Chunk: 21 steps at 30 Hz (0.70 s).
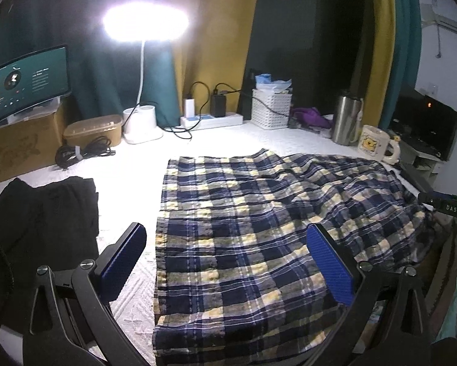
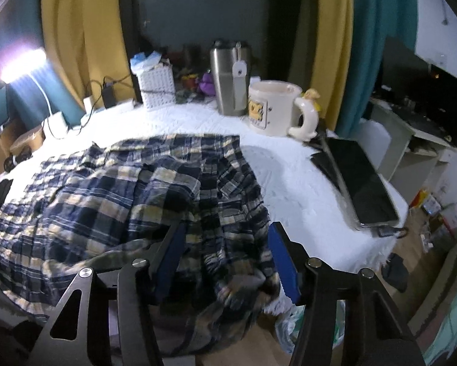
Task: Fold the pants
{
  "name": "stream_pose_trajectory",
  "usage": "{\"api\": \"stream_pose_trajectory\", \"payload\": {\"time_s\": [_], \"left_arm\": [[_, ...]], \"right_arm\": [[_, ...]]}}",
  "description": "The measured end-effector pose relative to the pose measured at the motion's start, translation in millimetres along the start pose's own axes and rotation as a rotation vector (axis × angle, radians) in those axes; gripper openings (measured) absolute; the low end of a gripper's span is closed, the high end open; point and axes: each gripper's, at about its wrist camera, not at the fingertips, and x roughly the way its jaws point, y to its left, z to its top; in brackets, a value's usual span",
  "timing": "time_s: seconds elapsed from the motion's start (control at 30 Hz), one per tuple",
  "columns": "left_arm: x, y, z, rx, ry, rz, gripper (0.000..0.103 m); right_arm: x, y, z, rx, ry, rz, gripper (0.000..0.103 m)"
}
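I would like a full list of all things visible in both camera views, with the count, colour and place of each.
plaid pants: one, navy and cream, spread across the table middle, one end hanging over the near edge
table cover: one, white
black garment: one, left of the pants
desk lamp: one, white, lit, back left
tablet screen: one, dark teal, far left on a cardboard box
power strip: one, white, at the back
woven basket: one, white, back middle
steel tumbler: one, silver, back right
mug: one, cream, beside the tumbler
phone: one, black, right edge
left gripper: fingers blue, open, above the pants
right gripper: fingers blue, open, over the hanging end
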Motion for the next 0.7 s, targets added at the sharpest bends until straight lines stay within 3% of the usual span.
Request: {"api": "stream_pose_trajectory", "payload": {"time_s": [0.2,0.27,0.3,0.33,0.47,0.57,0.6,0.63,0.7], "left_arm": [[14,10,-14,-0.040,0.101,0.016,0.103],[19,13,-20,-0.045,0.129,0.018,0.103],[22,15,-24,-0.047,0.148,0.020,0.103],[24,16,-27,-0.048,0.162,0.019,0.097],[32,19,-39,-0.045,0.234,0.001,0.071],[25,19,-45,-0.041,0.228,0.007,0.037],[24,20,-46,-0.047,0.231,0.003,0.020],[22,22,-47,-0.056,0.239,-0.004,0.012],[17,23,-47,-0.061,0.242,-0.018,0.006]], "right_arm": [[23,4,-13,-0.037,0.104,0.064,0.047],[23,4,-20,-0.043,0.102,0.072,0.035],[21,3,-22,-0.039,0.091,0.074,0.013],[18,1,-24,-0.031,0.082,0.075,0.006],[3,-4,-28,-0.021,0.035,0.059,0.005],[-15,-8,-30,-0.010,-0.002,0.035,0.005],[-23,-9,-32,-0.006,-0.014,0.026,0.005],[-27,-11,-34,-0.001,-0.021,0.018,0.005],[-37,-14,-40,0.010,-0.027,0.007,0.005]]}}
